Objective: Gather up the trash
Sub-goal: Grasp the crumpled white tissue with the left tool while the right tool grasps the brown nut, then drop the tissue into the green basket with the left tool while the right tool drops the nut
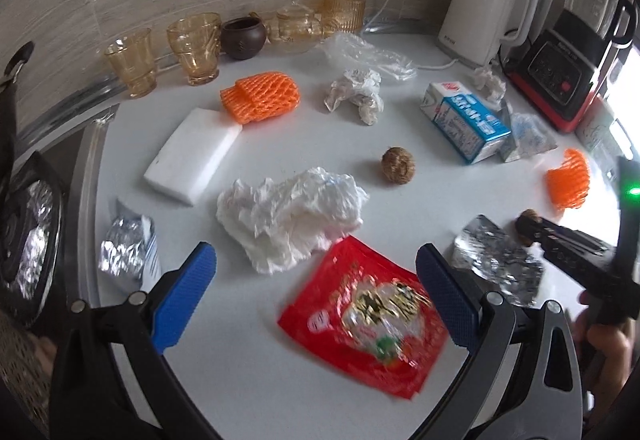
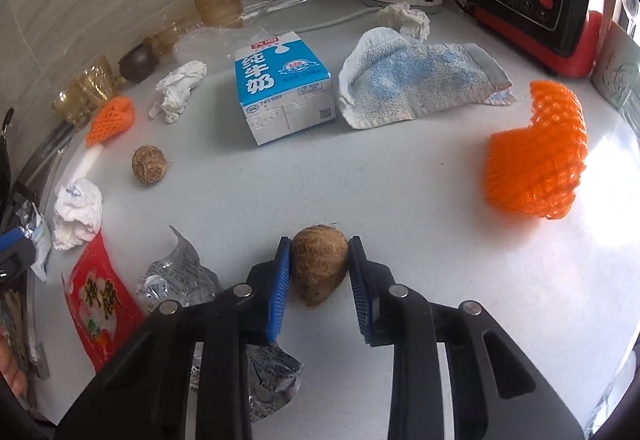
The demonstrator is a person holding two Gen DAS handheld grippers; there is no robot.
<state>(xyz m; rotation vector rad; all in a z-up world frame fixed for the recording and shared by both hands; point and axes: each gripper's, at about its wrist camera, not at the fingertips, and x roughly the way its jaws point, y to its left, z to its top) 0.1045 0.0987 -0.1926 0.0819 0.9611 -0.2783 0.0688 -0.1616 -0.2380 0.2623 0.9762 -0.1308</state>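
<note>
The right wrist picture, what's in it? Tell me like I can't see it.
The right hand-held gripper pinches a brown fuzzy nut on a white counter. Behind it lie a blue milk carton, a blue towel and an orange foam net; a red snack bag lies at the left.

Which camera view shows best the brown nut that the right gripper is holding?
The right wrist view: the brown nut fills the centre, pressed between the right gripper pads. The left wrist view shows it only small and far at the right edge, partly hidden.
</note>
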